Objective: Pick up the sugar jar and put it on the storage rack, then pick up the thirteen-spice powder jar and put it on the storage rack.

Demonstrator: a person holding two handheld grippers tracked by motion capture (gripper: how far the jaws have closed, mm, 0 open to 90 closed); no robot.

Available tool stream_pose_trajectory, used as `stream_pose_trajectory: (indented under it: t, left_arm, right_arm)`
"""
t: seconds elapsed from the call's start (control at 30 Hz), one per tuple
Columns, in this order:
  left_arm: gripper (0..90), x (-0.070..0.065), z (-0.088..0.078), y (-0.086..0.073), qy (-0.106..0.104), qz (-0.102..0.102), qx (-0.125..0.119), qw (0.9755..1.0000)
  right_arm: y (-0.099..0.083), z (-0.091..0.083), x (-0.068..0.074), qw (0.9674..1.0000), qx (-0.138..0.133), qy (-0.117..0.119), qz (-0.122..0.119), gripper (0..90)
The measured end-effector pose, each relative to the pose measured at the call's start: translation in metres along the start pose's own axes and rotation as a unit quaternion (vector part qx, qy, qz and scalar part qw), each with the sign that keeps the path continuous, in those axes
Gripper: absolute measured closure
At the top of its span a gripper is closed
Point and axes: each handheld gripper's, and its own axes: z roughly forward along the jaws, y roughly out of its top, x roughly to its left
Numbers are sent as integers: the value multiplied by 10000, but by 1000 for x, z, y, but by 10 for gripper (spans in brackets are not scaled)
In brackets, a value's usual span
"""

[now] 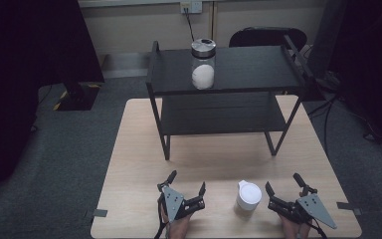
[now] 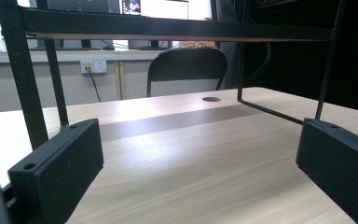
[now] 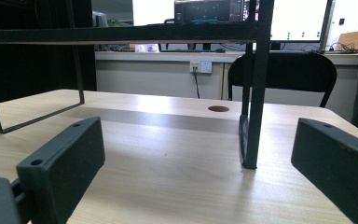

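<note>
A glass jar [image 1: 203,63] with a metal lid and white contents stands on the top board of a black two-tier shelf [image 1: 258,72]. A white cup-like container [image 1: 248,196] sits near the table's front edge. My left gripper [image 1: 186,183] rests at the front left of it, open and empty. My right gripper [image 1: 283,183] lies just right of the white container, also open with nothing between its jaws. In the left gripper view my gripper [image 2: 200,158] faces the shelf's legs [image 2: 24,79]. The right gripper [image 3: 200,158] faces a shelf leg [image 3: 254,93] close ahead.
The wooden table [image 1: 139,149] has a cable hole [image 3: 218,108] beyond the shelf. A black chair [image 1: 266,36] stands behind the table, with a wall socket [image 1: 190,7] further back. Dark curtains flank both sides.
</note>
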Motion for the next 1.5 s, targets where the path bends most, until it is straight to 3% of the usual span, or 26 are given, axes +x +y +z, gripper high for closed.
stream_pose_trajectory:
  t: [1.1,1.37,1.5]
  left_arm:
    - [2,-1,0,0,24,5,1,10000]
    - [3,-1,0,0,24,3,0,10000]
    - [4,-1,0,0,25,2,0,10000]
  right_arm:
    - [0,0,0,10000,-2,-11,3,15]
    - [6,0,-7,9997,70,123,192,14]
    - [19,-3,-7,9992,-11,222,335,2]
